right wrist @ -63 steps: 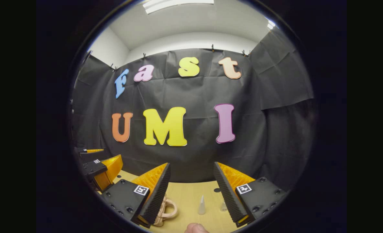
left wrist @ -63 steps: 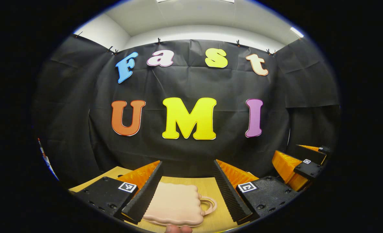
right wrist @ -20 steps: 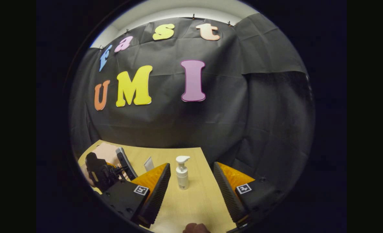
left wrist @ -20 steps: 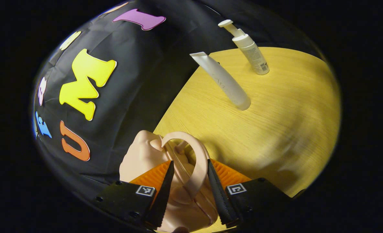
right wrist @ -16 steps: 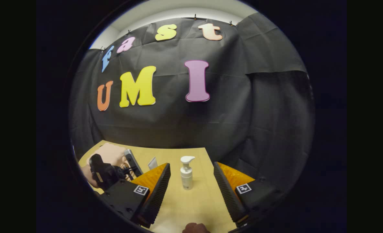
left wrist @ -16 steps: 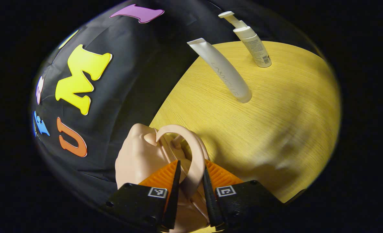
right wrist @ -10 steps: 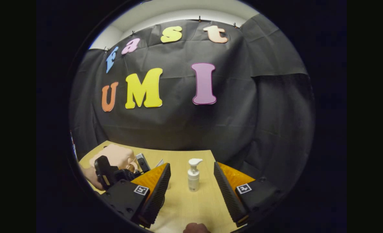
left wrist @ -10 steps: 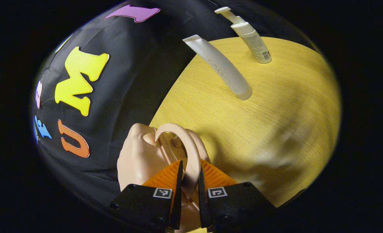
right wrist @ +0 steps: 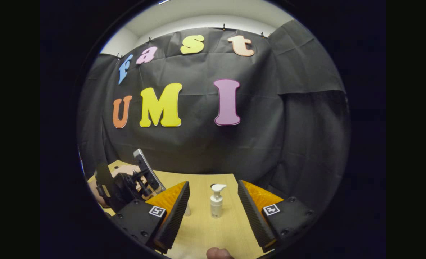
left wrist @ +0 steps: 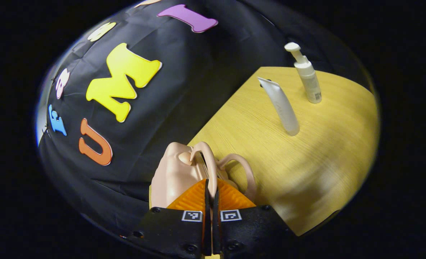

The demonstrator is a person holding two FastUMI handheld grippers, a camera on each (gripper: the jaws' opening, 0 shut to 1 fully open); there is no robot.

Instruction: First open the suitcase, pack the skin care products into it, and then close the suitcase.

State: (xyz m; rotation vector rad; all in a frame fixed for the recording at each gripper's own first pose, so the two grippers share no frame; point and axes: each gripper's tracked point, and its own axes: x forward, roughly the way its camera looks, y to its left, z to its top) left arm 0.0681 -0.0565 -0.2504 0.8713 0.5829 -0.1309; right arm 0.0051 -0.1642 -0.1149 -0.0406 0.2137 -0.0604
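A small peach suitcase (left wrist: 168,176) lies at the wooden table's edge by the black cloth. My left gripper (left wrist: 211,184) is shut on one of its two loop handles (left wrist: 208,162); the second handle (left wrist: 248,172) stands apart to the right. A white tube (left wrist: 281,108) stands on its cap, and a white pump bottle (left wrist: 306,79) stands beyond it. In the right gripper view my right gripper (right wrist: 213,216) is open above the table, and the pump bottle (right wrist: 216,201) stands past the gap between its fingers. The tube's foot (right wrist: 187,212) peeks beside the left finger.
The wooden table (left wrist: 317,162) ends at the black cloth wall behind the suitcase. In the right gripper view the left gripper's body (right wrist: 123,187) and the hand holding it (right wrist: 92,192) sit at the left. A fingertip (right wrist: 218,254) shows at the bottom edge.
My left gripper has gone from open around the handle to shut on it, and the two handles have parted. The right gripper stays open and has barely moved, facing the pump bottle.
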